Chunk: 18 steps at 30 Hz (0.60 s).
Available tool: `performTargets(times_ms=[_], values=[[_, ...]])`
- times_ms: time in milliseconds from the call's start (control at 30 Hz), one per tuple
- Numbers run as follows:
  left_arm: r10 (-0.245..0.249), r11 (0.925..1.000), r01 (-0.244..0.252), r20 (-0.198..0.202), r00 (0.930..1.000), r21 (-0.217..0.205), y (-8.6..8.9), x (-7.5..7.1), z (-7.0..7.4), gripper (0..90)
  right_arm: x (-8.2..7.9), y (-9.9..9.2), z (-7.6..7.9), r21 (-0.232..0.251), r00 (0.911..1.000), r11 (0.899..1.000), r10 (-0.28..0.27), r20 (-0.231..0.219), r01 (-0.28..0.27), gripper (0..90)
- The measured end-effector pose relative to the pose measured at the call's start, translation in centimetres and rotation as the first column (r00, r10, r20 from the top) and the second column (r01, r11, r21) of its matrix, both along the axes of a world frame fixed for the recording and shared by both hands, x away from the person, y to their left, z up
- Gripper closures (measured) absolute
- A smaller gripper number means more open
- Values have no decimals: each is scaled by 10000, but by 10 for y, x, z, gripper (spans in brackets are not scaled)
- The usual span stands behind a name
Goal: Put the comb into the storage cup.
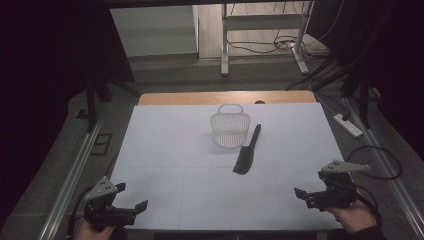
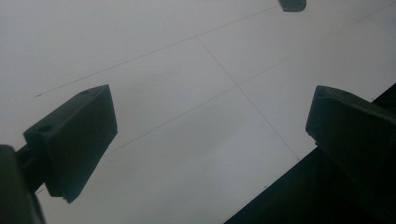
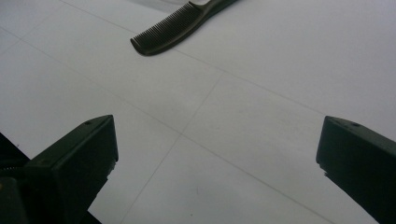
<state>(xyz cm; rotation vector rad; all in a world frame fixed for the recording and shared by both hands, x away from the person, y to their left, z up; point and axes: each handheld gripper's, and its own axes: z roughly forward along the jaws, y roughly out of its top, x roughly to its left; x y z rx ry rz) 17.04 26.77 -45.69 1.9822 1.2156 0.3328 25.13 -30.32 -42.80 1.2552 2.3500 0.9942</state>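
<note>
One mesh basket [image 1: 230, 129] and one black comb [image 1: 247, 151] lie just beside each other mid-bench [image 1: 165, 150]. Left gripper [image 1: 131, 199] and right gripper [image 1: 303, 192] rest at the near corners, jaws wide apart, empty.

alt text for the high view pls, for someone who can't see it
A black comb lies just right of a small clear mesh basket on a white table. At the near edge, a person holds the left gripper and right gripper, both open.
</note>
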Motion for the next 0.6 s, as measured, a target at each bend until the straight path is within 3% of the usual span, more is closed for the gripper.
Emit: performTargets(times_ms=[267, 600], values=[[-8, 10000, 7, -15, 10000, -34, 0, 0, 0, 27, 13, 7, 3, -86, 9994, 9997, 252, 229, -250, 0], [-7, 9999, 7, -42, 10000, -122, 1, 1, 0, 27, 30, 15, 2, -164, 9991, 9989, 435, -13, -435, 0]])
